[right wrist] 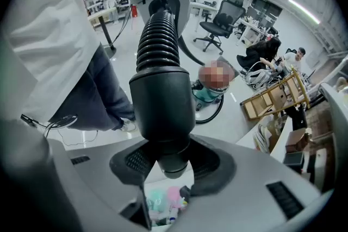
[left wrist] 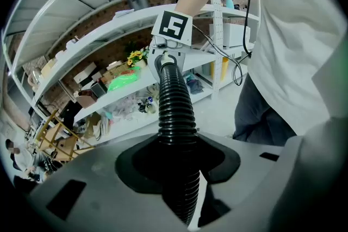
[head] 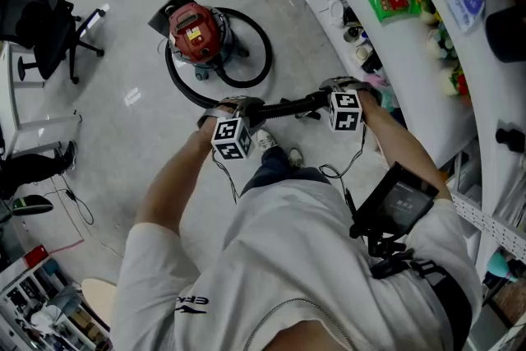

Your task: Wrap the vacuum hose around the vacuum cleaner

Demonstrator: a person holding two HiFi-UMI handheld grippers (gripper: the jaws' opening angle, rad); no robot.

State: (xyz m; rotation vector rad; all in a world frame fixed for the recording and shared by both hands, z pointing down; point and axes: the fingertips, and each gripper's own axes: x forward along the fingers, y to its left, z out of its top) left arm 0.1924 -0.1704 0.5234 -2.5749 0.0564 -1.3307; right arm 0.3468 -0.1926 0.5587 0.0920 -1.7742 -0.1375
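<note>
Overhead, the head view is taking in the whole room. A pale glossy floor (head: 123,86) is spreading from 9 to 12 o'clock, white curved shelving (head: 411,70) is running down the side from 1 to 4 o'clock, and a black office chair (head: 37,20) is standing at 10 o'clock. The red vacuum cleaner (head: 196,33) is sitting on that floor at 11 o'clock, well apart from the person. Only this view is showing the black vacuum hose (head: 283,106) looping round its base and rising to both grippers near the centre. The left gripper view is giving what is too small to read from above: the left gripper (left wrist: 179,160) is clamping its pads on the ribbed part of the hose, which is running off toward 12 o'clock with the cluttered shelving behind. The right gripper view is showing the right gripper (right wrist: 171,163) gripping the narrow tip of the hose's smooth cuff. Beyond it, people (right wrist: 266,57) are sitting at 2 o'clock and a wooden rack (right wrist: 274,98) is lying at 3 o'clock.
</note>
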